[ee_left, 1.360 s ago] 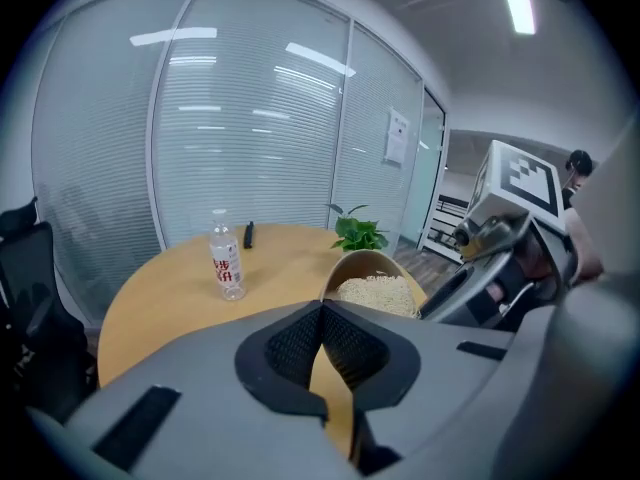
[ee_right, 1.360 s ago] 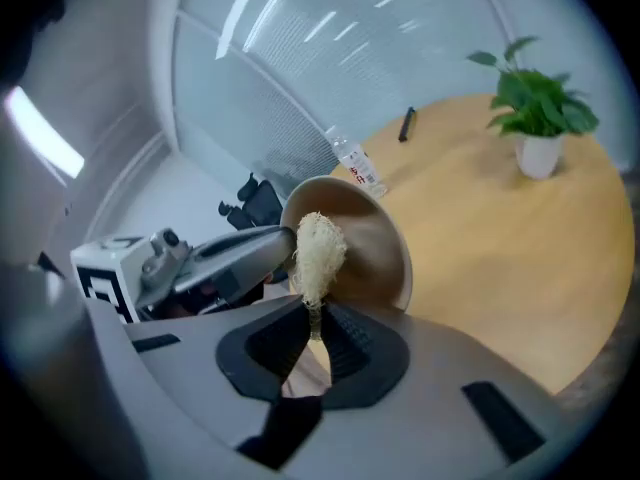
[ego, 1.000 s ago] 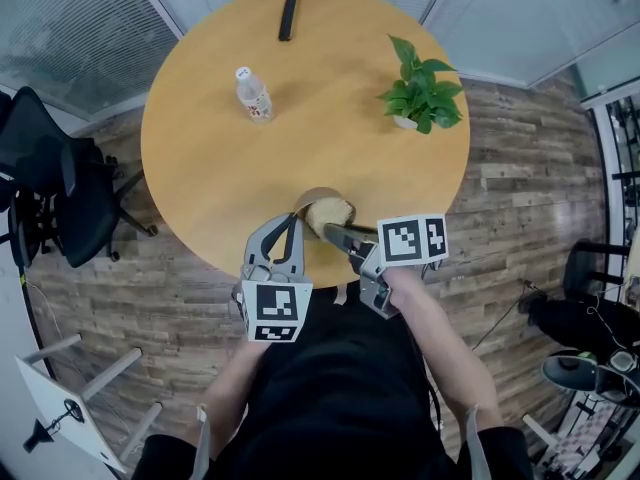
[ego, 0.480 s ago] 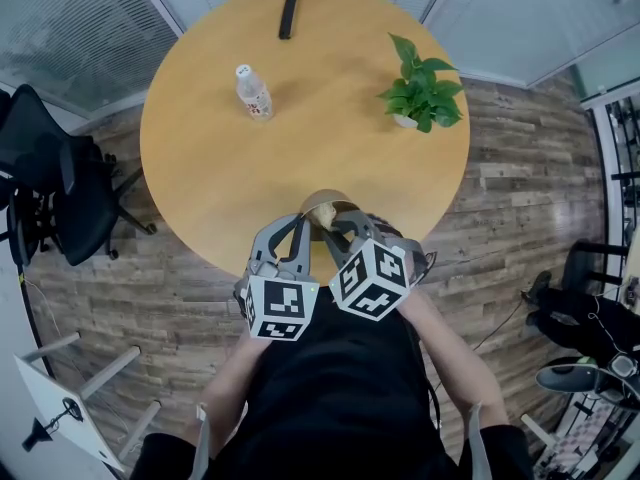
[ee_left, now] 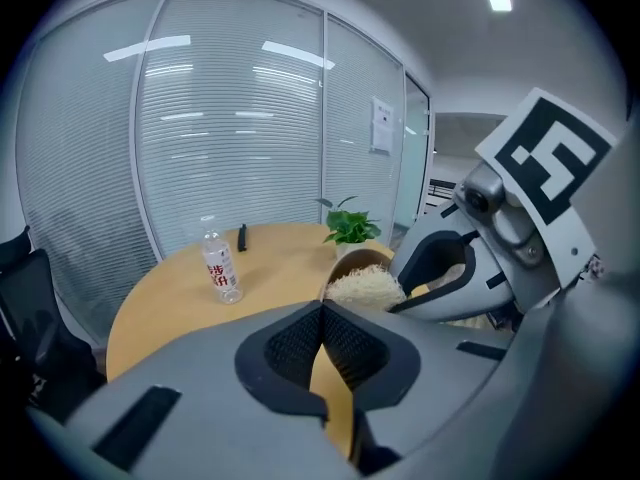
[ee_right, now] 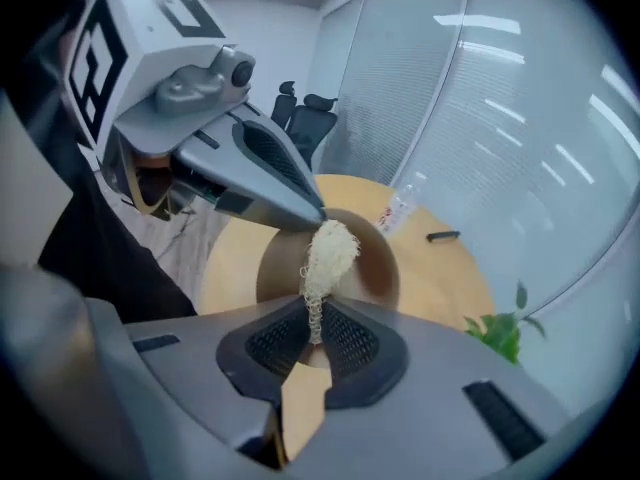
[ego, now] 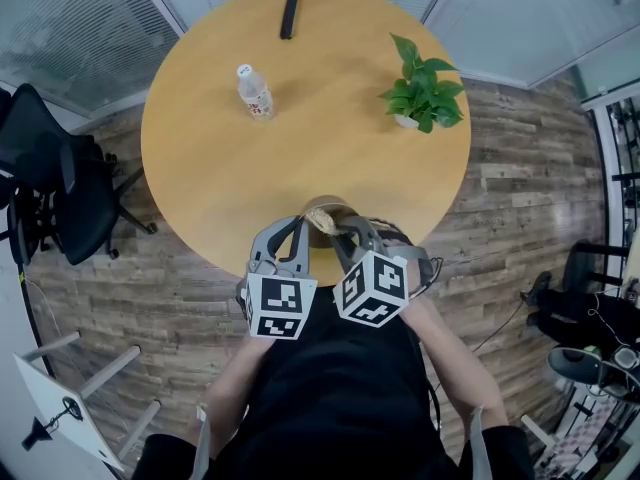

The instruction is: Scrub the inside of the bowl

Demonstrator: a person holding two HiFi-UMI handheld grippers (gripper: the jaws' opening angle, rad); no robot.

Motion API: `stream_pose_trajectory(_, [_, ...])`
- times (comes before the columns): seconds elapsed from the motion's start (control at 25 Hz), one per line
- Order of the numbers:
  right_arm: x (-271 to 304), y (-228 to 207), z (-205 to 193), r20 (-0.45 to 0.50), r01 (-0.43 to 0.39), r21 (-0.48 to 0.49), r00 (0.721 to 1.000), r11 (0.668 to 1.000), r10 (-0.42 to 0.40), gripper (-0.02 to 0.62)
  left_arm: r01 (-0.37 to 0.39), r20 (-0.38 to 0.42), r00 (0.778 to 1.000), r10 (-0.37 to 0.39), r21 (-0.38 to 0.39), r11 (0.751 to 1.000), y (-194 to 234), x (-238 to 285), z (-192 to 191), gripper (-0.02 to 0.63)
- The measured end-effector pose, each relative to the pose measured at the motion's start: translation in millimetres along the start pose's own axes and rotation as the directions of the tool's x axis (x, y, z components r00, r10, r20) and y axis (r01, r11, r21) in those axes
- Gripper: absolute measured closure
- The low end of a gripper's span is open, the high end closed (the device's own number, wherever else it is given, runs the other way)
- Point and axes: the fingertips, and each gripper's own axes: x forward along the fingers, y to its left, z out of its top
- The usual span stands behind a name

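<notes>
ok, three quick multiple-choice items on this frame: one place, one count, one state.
1. Where is the bowl?
A. at the table's near edge
B. beside the plant
C. on the floor

2. How many bottles stand on the table?
A. none
B. one
C. three

3. What is the right claw doing?
A. open, empty
B. shut on the scrubber
C. shut on a bottle

Key:
1 A, the head view shows it at the edge nearest the person, with the left claw pinching its rim.
2 B, only one is there.
3 B, the scrubber's strands run between its closed jaws.
</notes>
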Motion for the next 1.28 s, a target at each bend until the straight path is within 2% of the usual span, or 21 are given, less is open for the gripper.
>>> stream_pose_trajectory(0.04, [-2.1, -7.7, -0.4, -0.009, 0.069, -0.051, 0.998, 0.996, -0.069, 0.555, 0.001, -0.005, 1.000, -0.001, -0.007, 1.000, 0.8, 0.8, -0.2, 0.592])
stream_pose_trajectory(0.08, [-3.6, -14.2, -0.1, -0.012, 0.138, -0.145, 0.990, 0.980, -0.142, 0.555, 0.005, -0.007, 1.000, -0.005, -0.019, 1.000, 1.7, 1.6, 0.2, 0.594])
stream_pose_trajectory(0.12, [-4.5, -18.5, 1.1, -0.003, 0.199, -0.261, 0.978, 0.945, -0.207, 0.555, 0.013, -0.010, 1.000, -0.013, -0.038, 0.999, 2.4, 2.0, 0.3, 0.592])
stream_pose_trajectory(0.2, [-4.7, -21.2, 5.0, 0.049, 0.290, -0.472, 0.952, 0.833, -0.303, 0.555, 0.037, -0.020, 0.999, -0.039, -0.092, 0.995, 3.5, 2.0, -0.2, 0.592])
stream_pose_trajectory(0.24, [-4.7, -21.1, 7.0, 0.086, 0.324, -0.546, 0.939, 0.772, -0.333, 0.555, 0.051, -0.027, 0.998, -0.055, -0.122, 0.991, 3.5, 2.1, -0.7, 0.592])
stream_pose_trajectory(0.28, [-4.6, -20.7, 8.4, 0.124, 0.354, -0.598, 0.927, 0.719, -0.353, 0.555, 0.069, -0.034, 0.997, -0.074, -0.149, 0.986, 3.2, 2.2, -1.3, 0.592])
stream_pose_trajectory(0.36, [-5.0, -21.6, 8.7, 0.185, 0.401, -0.658, 0.906, 0.637, -0.379, 0.555, 0.107, -0.046, 0.992, -0.117, -0.193, 0.975, 1.6, 2.0, -2.0, 0.593])
stream_pose_trajectory(0.4, [-5.2, -23.2, 8.4, 0.203, 0.417, -0.673, 0.898, 0.611, -0.390, 0.555, 0.126, -0.046, 0.989, -0.138, -0.212, 0.969, 0.7, 1.5, -1.5, 0.592])
stream_pose_trajectory(0.44, [-4.7, -24.8, 7.7, 0.209, 0.424, -0.675, 0.895, 0.604, -0.394, 0.555, 0.141, -0.043, 0.987, -0.155, -0.228, 0.963, 0.2, 0.9, -0.4, 0.592])
stream_pose_trajectory(0.48, [-3.2, -25.5, 6.7, 0.201, 0.417, -0.664, 0.899, 0.621, -0.389, 0.555, 0.149, -0.038, 0.986, -0.163, -0.238, 0.960, 0.1, 0.3, 0.8, 0.592])
stream_pose_trajectory(0.52, [-1.0, -25.1, 5.1, 0.180, 0.397, -0.640, 0.910, 0.658, -0.373, 0.555, 0.149, -0.033, 0.986, -0.162, -0.242, 0.959, 0.6, 0.0, 1.6, 0.592])
stream_pose_trajectory(0.64, [7.8, -15.9, -5.3, 0.076, 0.272, -0.509, 0.959, 0.816, -0.272, 0.555, 0.130, -0.009, 0.990, -0.138, -0.266, 0.955, 5.6, 0.2, 1.4, 0.592])
stream_pose_trajectory(0.76, [12.8, 1.3, -7.4, 0.023, 0.133, -0.305, 0.991, 0.943, -0.132, 0.555, 0.126, 0.019, 0.992, -0.127, -0.314, 0.941, 11.2, -0.4, 1.1, 0.592])
stream_pose_trajectory(0.84, [14.9, 10.8, -4.1, 0.023, 0.046, -0.137, 0.999, 0.989, -0.043, 0.555, 0.131, 0.027, 0.991, -0.129, -0.323, 0.937, 10.4, 0.1, 1.6, 0.592])
stream_pose_trajectory(0.96, [17.5, 12.6, 0.3, 0.061, -0.027, 0.073, 0.998, 0.997, 0.023, 0.555, 0.132, 0.032, 0.991, -0.128, -0.332, 0.934, 10.4, 0.8, 2.1, 0.592])
stream_pose_trajectory(1.04, [16.4, 7.3, 2.7, 0.111, -0.045, 0.181, 0.993, 0.982, 0.026, 0.555, 0.129, 0.031, 0.992, -0.126, -0.350, 0.928, 13.7, 1.7, 0.9, 0.592])
stream_pose_trajectory(1.08, [14.3, 1.8, 3.7, 0.134, -0.031, 0.218, 0.991, 0.975, 0.002, 0.555, 0.125, 0.026, 0.992, -0.124, -0.362, 0.924, 15.6, 2.6, -0.6, 0.592])
stream_pose_trajectory(1.16, [7.2, -13.5, 5.4, 0.147, 0.081, 0.205, 0.983, 0.975, -0.112, 0.555, 0.116, 0.009, 0.992, -0.122, -0.395, 0.911, 19.0, 5.2, -5.1, 0.592])
stream_pose_trajectory(1.2, [2.9, -21.0, 6.7, 0.140, 0.168, 0.147, 0.972, 0.975, -0.189, 0.555, 0.115, 0.003, 0.992, -0.125, -0.411, 0.904, 20.1, 6.3, -7.0, 0.592])
stream_pose_trajectory(1.28, [-5.2, -32.0, 12.9, 0.144, 0.327, 0.006, 0.935, 0.945, -0.324, 0.555, 0.128, 0.006, 0.990, -0.139, -0.433, 0.892, 19.5, 6.8, -7.3, 0.592])
